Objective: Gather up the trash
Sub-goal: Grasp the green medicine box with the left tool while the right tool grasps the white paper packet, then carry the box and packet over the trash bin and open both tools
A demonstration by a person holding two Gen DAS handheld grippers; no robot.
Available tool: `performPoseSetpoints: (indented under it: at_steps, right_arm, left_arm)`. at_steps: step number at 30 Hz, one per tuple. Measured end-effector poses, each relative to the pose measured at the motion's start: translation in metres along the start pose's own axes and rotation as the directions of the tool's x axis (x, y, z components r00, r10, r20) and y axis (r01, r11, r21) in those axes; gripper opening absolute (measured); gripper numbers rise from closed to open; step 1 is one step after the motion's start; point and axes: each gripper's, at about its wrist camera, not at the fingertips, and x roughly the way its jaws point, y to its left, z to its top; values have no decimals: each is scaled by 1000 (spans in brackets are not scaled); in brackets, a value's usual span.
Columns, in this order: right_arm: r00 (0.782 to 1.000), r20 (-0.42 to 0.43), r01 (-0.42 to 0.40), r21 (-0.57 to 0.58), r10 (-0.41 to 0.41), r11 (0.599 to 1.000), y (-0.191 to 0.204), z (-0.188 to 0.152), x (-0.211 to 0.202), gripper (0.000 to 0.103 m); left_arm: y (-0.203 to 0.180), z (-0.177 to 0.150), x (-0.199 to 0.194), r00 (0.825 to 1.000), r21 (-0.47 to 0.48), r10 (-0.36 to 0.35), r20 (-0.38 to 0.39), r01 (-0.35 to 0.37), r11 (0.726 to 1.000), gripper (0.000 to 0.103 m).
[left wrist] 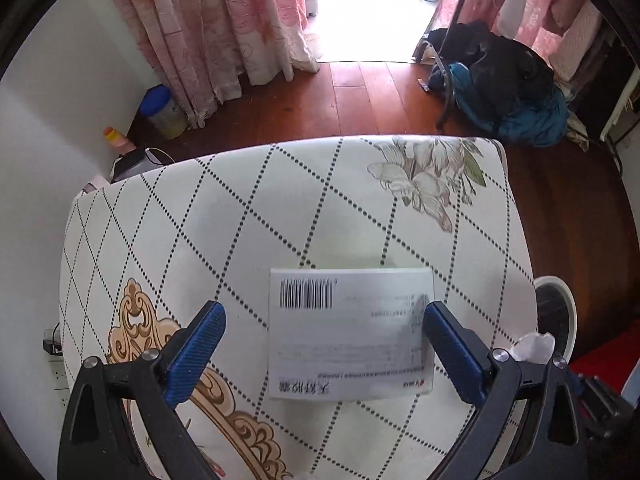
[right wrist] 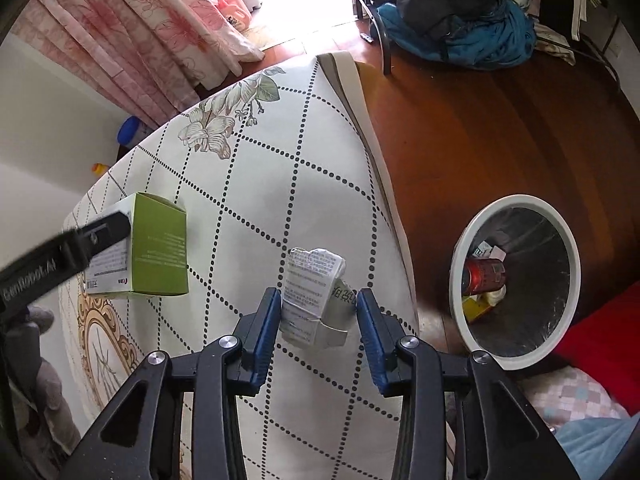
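Counter (right wrist: 320, 152): bare cloth across the far half and along the right edge, open to approach. Obstacles: box (left wrist: 350, 334) between the spread left gripper (left wrist: 322, 320) fingers, with room on each side; crumpled paper (right wrist: 314, 296) fills the right gripper (right wrist: 318, 300) gap. Trash bin (right wrist: 516, 284) on floor just right of counter edge, mouth open, litter at the bottom.

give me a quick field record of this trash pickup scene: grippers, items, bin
left gripper: open, fingers either side of the green and white box
right gripper: closed around the crumpled leaflet, not clearly squeezing
surface: table with dotted-diamond cloth
bin: white-rimmed trash bin on the floor, right of the table
bin contents: red can, small boxes
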Motion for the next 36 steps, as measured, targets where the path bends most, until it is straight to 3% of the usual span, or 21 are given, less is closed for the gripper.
performPoseSetpoints:
  at_steps: [6, 16, 17, 18, 27, 36]
  right_arm:
    - [1000, 1, -3, -1, 3, 1000, 2, 1, -2, 41]
    - [1000, -7, 21, 4, -21, 1000, -5, -3, -3, 41]
    - [1000, -7, 22, 2, -22, 1000, -5, -3, -4, 41]
    - [1000, -7, 22, 0, -22, 1000, -5, -4, -4, 41]
    - [1000, 28, 6, -23, -6, 1000, -1, -9, -20, 41]
    - [987, 156, -37, -18, 40, 999, -27, -25, -89, 41]
  left_arm:
    - [1, 4, -5, 998, -34, -66, -19, 66, 997, 101]
    - [-12, -1, 22, 995, 21, -43, -86, 45, 999, 99]
    - [-10, -3, 23, 996, 15, -41, -74, 42, 999, 88]
    - [-8, -4, 22, 997, 9, -41, -63, 42, 999, 86]
    - [-2, -15, -22, 996, 21, -10, 92, 9, 1000, 86]
    - [-29, -40, -98, 970, 74, -35, 241, 18, 997, 86]
